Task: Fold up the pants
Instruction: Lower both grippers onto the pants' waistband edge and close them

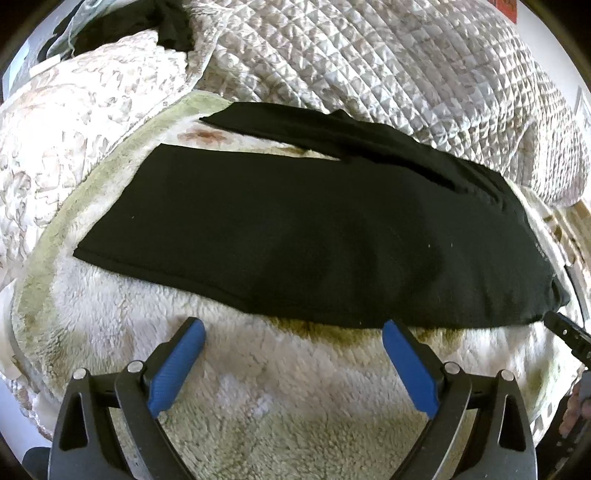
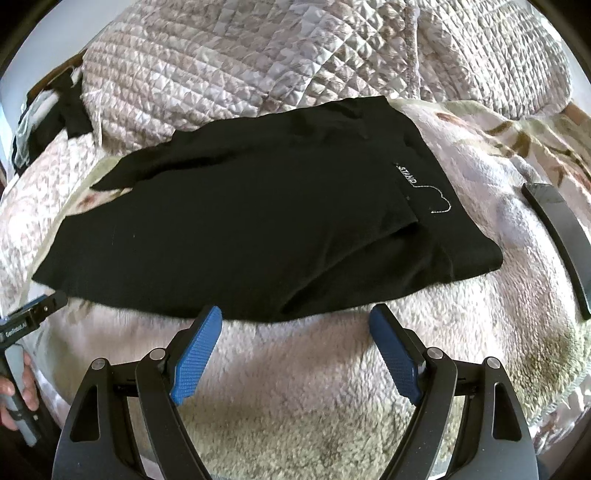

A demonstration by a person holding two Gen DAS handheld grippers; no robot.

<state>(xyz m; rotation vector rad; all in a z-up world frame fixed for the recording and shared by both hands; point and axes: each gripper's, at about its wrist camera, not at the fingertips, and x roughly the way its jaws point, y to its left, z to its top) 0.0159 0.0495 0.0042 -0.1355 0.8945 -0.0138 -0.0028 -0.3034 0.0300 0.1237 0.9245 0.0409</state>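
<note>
Black pants (image 1: 303, 236) lie flat on a fluffy cream blanket (image 1: 258, 398), legs pointing left, waist to the right. One leg lies on top of the other, with the far leg's end (image 1: 258, 122) peeking out behind. In the right wrist view the pants (image 2: 258, 221) show white stitched lettering (image 2: 408, 175) near the waist. My left gripper (image 1: 293, 332) is open and empty just in front of the near edge of the pants. My right gripper (image 2: 295, 321) is open and empty at the near edge by the waist end.
A quilted bedspread (image 1: 369, 62) is bunched up behind the pants. Dark clothes (image 1: 162, 22) lie at the far left. A dark flat strip (image 2: 561, 236) lies on the blanket (image 2: 295, 406) to the right. The other gripper's body (image 2: 22, 325) shows at the left edge.
</note>
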